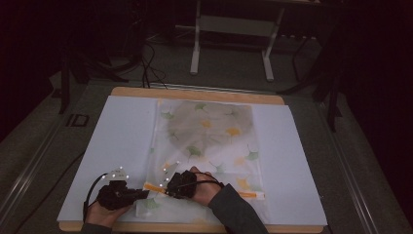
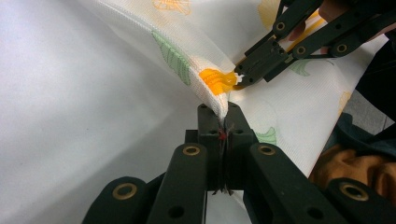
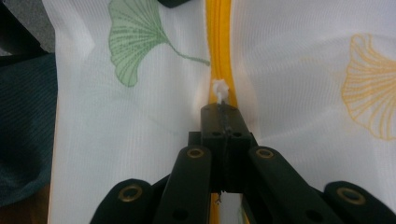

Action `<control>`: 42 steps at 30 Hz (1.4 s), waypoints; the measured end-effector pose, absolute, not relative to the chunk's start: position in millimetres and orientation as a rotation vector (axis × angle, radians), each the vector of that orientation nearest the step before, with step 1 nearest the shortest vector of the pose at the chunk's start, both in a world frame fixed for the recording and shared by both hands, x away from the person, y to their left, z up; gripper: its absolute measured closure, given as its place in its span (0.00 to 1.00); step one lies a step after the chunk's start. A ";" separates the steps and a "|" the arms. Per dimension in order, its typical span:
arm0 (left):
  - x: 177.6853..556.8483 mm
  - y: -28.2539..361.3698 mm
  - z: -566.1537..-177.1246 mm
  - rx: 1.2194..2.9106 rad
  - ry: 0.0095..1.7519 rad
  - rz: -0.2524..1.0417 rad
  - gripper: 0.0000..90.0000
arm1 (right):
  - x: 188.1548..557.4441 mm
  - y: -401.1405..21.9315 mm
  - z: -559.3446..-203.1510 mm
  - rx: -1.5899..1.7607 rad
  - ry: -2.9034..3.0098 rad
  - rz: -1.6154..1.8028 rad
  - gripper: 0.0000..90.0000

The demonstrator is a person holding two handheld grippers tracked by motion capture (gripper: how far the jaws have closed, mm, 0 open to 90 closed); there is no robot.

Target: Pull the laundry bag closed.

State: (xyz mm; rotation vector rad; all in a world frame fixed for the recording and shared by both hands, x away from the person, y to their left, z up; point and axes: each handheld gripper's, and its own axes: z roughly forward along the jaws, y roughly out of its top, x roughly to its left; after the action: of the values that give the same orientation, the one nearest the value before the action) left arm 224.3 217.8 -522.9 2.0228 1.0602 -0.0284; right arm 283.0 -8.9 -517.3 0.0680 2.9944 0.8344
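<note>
A white mesh bag (image 1: pixel 229 161) printed with green and yellow ginkgo leaves lies flat on the table, a grey round shape showing through its far half. An orange zipper (image 1: pixel 248 194) runs along its near edge. My left gripper (image 1: pixel 145 193) is shut on the bag's fabric edge (image 2: pixel 223 114) just beside the zipper's orange end (image 2: pixel 215 80). My right gripper (image 1: pixel 168 191) is shut on the small white zipper pull (image 3: pixel 219 88), its tips (image 3: pixel 223 112) sitting on the orange zipper (image 3: pixel 218 37). In the left gripper view the right gripper (image 2: pixel 243 77) meets that orange end.
A white sheet (image 1: pixel 122 141) covers the wooden table (image 1: pixel 195 93). Beyond the far edge stand white frame legs (image 1: pixel 195 48) and cables on a grey floor. A dark sleeve (image 1: pixel 234 209) comes in at the bottom.
</note>
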 end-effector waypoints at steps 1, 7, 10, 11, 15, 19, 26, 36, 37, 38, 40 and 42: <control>224.2 217.8 -522.7 2.025 1.059 -0.027 0.98 | 282.8 -9.6 -517.4 0.068 2.993 0.835 1.00; 223.9 217.9 -522.5 2.026 1.056 -0.022 0.98 | 282.3 -13.9 -517.2 0.073 2.993 0.825 1.00; 223.8 218.2 -522.3 2.024 1.056 -0.022 0.98 | 282.2 -15.8 -517.1 0.073 2.990 0.821 1.00; 223.6 218.3 -522.2 2.023 1.058 -0.022 0.98 | 282.2 -16.4 -517.1 0.072 2.989 0.818 1.00; 223.6 218.3 -522.1 2.024 1.056 -0.018 0.98 | 281.9 -19.4 -517.3 0.081 2.987 0.803 1.00; 223.3 218.3 -522.0 2.022 1.060 -0.019 0.98 | 281.5 -22.7 -517.5 0.083 2.988 0.799 1.00; 222.9 218.7 -521.8 2.017 1.060 -0.016 0.98 | 280.3 -28.3 -517.4 0.091 2.982 0.793 1.00; 222.9 219.8 -521.5 2.019 1.057 -0.014 0.98 | 279.2 -36.0 -516.9 0.107 2.975 0.780 1.00; 222.9 219.8 -521.5 2.019 1.059 -0.014 0.98 | 279.0 -36.6 -516.6 0.104 2.976 0.773 1.00; 222.9 219.8 -521.5 2.019 1.058 -0.014 0.98 | 278.5 -37.5 -516.3 0.108 2.975 0.766 1.00; 222.8 219.9 -521.4 2.017 1.058 -0.013 0.98 | 278.4 -38.8 -516.2 0.107 2.974 0.763 1.00; 222.8 220.0 -521.4 2.017 1.059 -0.013 0.98 | 278.3 -40.4 -516.0 0.113 2.974 0.759 1.00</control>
State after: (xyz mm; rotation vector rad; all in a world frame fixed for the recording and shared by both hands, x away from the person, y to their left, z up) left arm 222.8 220.0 -521.4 2.0167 1.0590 -0.0132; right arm 278.3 -40.4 -516.0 0.1128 2.9738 0.7587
